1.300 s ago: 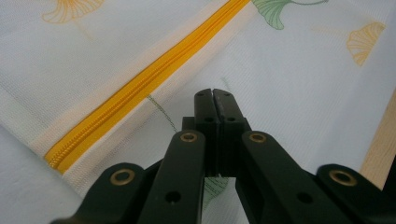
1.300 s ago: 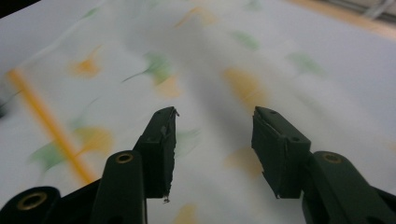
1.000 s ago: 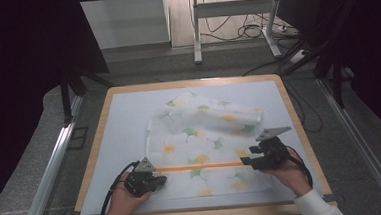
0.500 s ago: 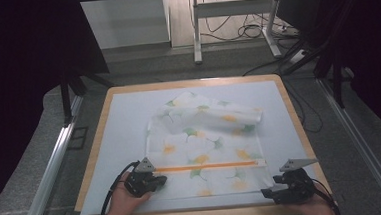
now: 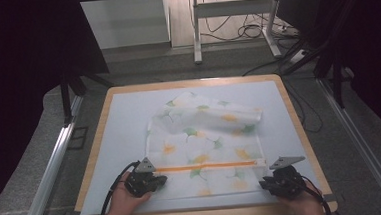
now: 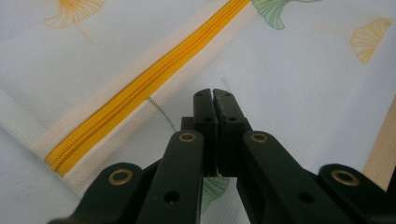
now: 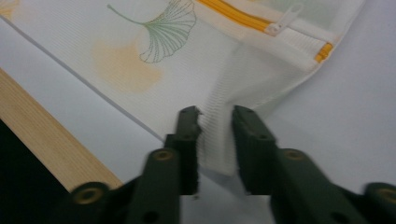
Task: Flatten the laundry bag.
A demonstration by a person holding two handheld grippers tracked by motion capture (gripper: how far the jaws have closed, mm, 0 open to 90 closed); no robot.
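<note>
left gripper [image 5: 159,180]: near-left part of the bag, jaws pressed fully together in the left gripper view [image 6: 213,95]; tips sit on the mesh just below the zipper. Whether fabric is pinched between them, can't tell.
left hand [image 5: 122,204]: comes in from the bottom edge, wrapped around the gripper body, cable looping out to the left.
mesh bag [image 5: 206,151]: white, printed with green and orange ginkgo leaves, lies on the light blue mat [image 5: 124,126], centre to near side. Far part is folded over and rumpled; near part is flat.
zipper [image 5: 207,165]: orange, runs left to right across the near part of the bag, between the two grippers. White pull [image 7: 285,19] sits at its right end, zipper closed up to there.
right gripper [image 5: 264,182]: at the bag's near-right corner. Jaws have just been closing; in the right gripper view [image 7: 215,114] a raised fold of the corner stands between them, left pad touching it, right pad close beside it with a slight gap.
table [image 5: 300,131]: wooden rim frames the mat; right gripper sits close to the near-right rim.
</note>
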